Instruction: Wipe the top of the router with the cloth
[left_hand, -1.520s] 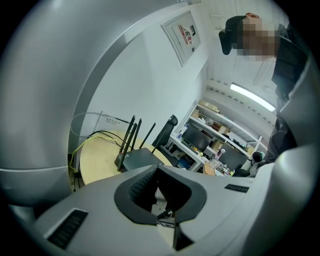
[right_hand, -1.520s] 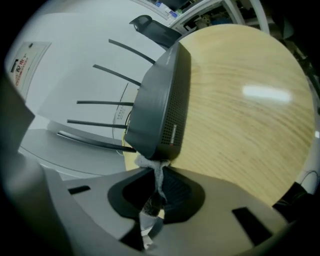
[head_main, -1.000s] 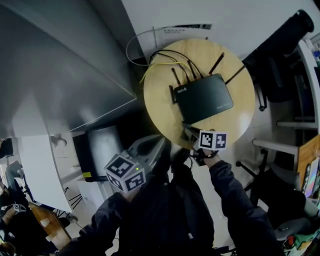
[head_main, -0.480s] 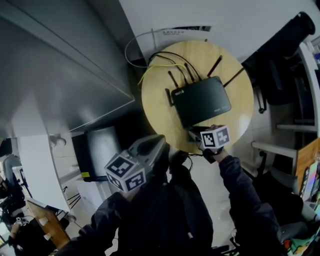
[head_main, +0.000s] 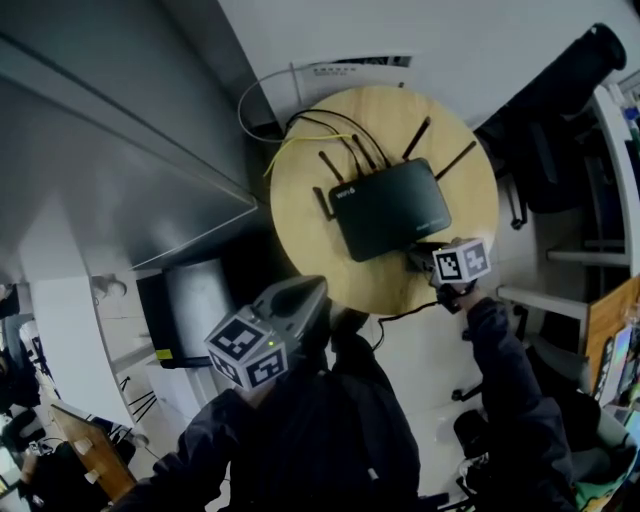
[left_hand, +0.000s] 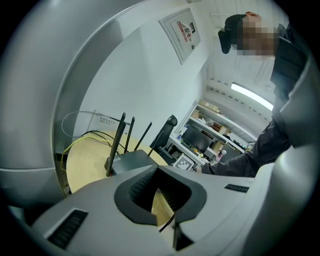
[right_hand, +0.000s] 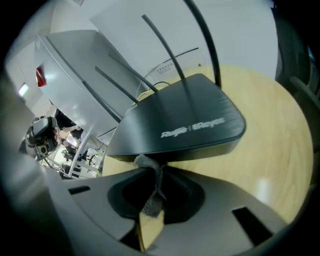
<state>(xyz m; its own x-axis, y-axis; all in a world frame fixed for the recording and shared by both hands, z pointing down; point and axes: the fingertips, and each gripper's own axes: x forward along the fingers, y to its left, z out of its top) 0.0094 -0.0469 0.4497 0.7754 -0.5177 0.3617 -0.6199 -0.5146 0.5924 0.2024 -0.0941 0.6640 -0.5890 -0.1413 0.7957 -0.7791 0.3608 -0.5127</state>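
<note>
Head view: router (head_main: 388, 210) lies on the surface (head_main: 305, 250), right tongs (head_main: 425, 256) at its near corner.

Left gripper view: left tongs (left_hand: 159, 189) gape, empty.

Right gripper view: I have the cloth (right_hand: 151, 186) pinched. It is limp and light, and touches the router's rim. The router may slide.

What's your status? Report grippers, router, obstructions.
Right gripper shut on cloth, cloth at router near edge. Left gripper open, empty, off the table. Top unobstructed, antennas up at far side.
</note>
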